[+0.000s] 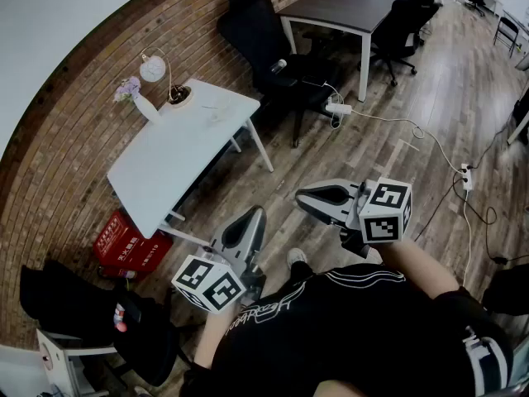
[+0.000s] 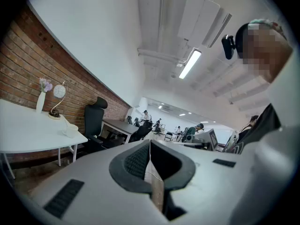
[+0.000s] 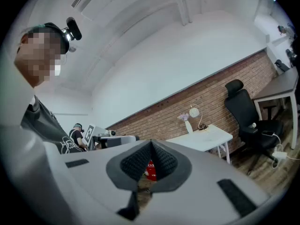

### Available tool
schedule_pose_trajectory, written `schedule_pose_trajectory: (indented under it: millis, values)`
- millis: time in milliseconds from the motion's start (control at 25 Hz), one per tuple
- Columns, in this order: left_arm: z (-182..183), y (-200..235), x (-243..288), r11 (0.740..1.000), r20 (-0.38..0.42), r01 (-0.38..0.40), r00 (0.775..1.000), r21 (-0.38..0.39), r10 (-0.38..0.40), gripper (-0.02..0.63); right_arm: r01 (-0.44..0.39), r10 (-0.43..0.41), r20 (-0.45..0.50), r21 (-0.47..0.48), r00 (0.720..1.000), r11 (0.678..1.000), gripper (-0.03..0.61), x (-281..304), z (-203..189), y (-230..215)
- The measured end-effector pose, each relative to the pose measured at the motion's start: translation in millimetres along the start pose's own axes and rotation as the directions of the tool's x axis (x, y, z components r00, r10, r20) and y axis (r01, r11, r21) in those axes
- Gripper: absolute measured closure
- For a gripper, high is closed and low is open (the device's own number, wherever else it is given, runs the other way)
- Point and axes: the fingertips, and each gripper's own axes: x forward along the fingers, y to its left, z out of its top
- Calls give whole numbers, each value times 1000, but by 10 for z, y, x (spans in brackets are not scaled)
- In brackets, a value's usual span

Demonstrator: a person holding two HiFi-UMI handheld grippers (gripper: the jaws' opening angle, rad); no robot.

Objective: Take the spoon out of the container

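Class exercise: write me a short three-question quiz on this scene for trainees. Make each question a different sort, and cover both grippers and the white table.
1. True or false: the left gripper holds something between its jaws.
2. Short answer: what red thing sits on the floor by the white table?
3. Pick one: the right gripper has its jaws A) shut and empty; B) wide apart; C) clamped on an object.

Key: 1 false; 2 the red basket; 3 A.
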Motion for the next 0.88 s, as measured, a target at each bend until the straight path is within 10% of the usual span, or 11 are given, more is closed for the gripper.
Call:
schedule_pose_trajectory:
  millis: [880]
  values:
    - [59,599,279,999,2,5,1000,-36,-5,606,10,-10,-12,18,1000,1000,581,431,31,-494]
